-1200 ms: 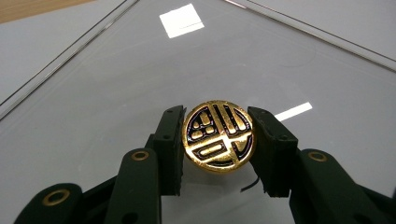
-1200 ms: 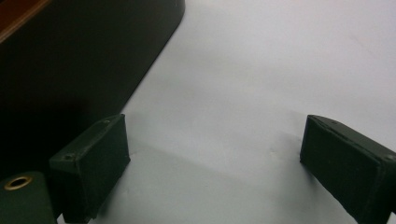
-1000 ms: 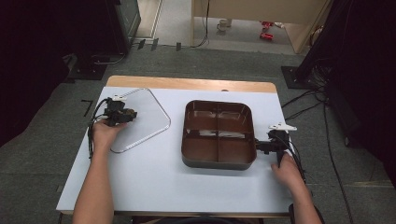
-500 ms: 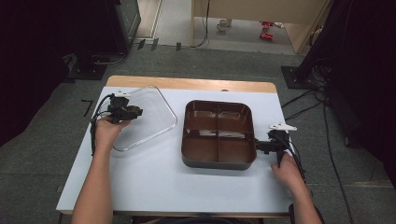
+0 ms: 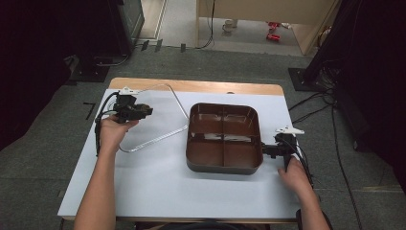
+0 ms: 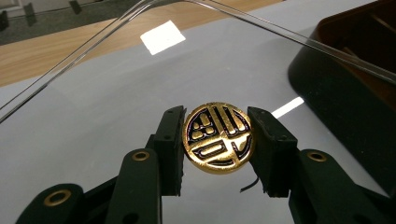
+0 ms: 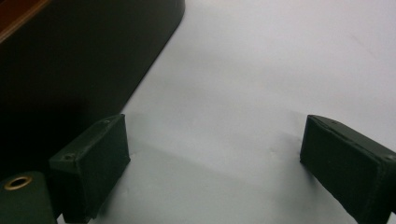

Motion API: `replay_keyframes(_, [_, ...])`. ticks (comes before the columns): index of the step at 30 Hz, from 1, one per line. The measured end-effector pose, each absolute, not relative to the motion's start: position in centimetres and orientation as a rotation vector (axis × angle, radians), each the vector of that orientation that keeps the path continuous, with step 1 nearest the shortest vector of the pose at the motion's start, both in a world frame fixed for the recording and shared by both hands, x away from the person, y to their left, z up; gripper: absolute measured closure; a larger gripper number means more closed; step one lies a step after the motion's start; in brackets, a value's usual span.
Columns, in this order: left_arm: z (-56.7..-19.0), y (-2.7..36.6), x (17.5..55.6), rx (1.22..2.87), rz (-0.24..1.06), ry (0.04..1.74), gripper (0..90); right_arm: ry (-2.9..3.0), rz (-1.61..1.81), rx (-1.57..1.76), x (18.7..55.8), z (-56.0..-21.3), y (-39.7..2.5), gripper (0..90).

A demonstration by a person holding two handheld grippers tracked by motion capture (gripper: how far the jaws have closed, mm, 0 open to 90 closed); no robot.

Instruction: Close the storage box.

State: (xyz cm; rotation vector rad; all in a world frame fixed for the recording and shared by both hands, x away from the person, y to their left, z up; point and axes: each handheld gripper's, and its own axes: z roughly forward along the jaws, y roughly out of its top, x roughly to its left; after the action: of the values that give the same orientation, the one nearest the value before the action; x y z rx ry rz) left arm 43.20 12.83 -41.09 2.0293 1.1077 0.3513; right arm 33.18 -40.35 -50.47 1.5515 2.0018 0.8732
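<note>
**Clear lid held tilted beside the brown tray**

Clear lid (image 5: 158, 115): in the high view it is seen over the table's (image 5: 158, 191) left half, lifted and tilted, its long axis running from near left to far right, with its right corner close to the brown tray (image 5: 224, 165). It is held by the left gripper (image 5: 143, 111). Compared with a second ago, the lid has been raised and swung nearer the tray. The right gripper (image 5: 265, 149) rests at the tray's right wall, unmoved.

In the left gripper view, the jaws are seen clamped on a round gold knob (image 6: 218, 136) on the lid (image 6: 93, 93).

In the right gripper view, the jaws are spread wide over bare table (image 7: 261, 79), nothing between them, the tray (image 7: 70, 60) just beside one jaw.
</note>
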Motion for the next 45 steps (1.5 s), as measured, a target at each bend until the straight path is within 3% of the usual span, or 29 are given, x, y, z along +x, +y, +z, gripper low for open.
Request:
replay_keyframes(19, [-38.4, 8.7, 41.6, 2.05, 0.297, 0.945, 59.5, 2.002, 0.873, 1.552, 33.2, -50.5, -40.4, 7.4])
replay_keyframes(45, [-38.7, 1.2, 39.4, 2.083, 0.218, 0.807, 59.6, 2.005, 0.875, 1.551, 33.2, -50.5, -40.4, 7.4])
